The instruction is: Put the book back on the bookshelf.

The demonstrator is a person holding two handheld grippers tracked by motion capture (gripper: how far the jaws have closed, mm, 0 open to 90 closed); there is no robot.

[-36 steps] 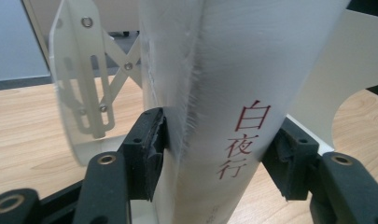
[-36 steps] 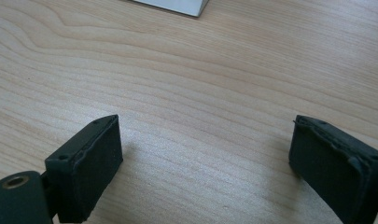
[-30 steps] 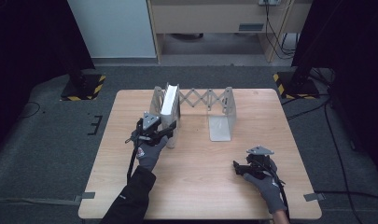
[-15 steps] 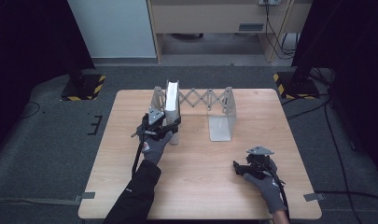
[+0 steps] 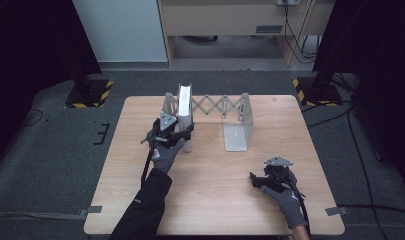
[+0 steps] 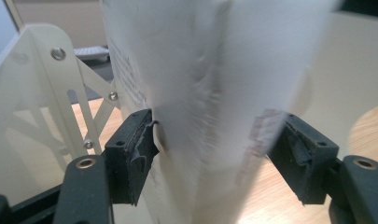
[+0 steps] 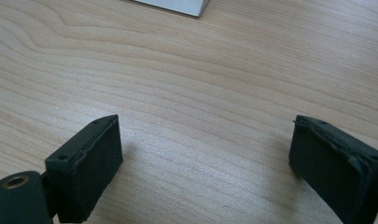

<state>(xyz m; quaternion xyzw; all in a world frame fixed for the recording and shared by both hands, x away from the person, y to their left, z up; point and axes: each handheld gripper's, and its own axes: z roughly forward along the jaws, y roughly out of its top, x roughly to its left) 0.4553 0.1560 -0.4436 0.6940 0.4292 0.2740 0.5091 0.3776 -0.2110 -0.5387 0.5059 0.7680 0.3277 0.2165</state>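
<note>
1. Left end of the light wooden bench (image 5: 215, 200): a tall, thin white book (image 5: 184, 100) stands upright at the left end of a pale metal expanding rack with a scissor lattice (image 5: 217, 106), just beside the rack's left end plate (image 6: 37, 93).
2. What's changed: the left hand-held gripper (image 5: 186, 131) has nudged a bit closer to the rack vs a second ago, and its jaws have just been opening. The book hasn't shifted in that time and is upright in the same slot.
3. Left hand-held gripper now, in the left gripper view (image 6: 214, 140): jaws partly open, book between them w/ its near edge facing the camera. The left pad (image 6: 140, 140) sits right at the book's side; the right pad (image 6: 298, 154) looks just clear of it, though blur makes contact hard to rule out.
4. Meaning, prob.: the book is placed and being let go, so the next move would be backing out w/o tipping it.
5. Book's look: plain white cover, small print on one face, smeared close up.
6. Right side: the right hand-held gripper (image 5: 255, 181) rests low on the bench, well apart from the rack. Its jaws (image 7: 205, 154) are wide open w/ nothing between them but bare wood.
</note>
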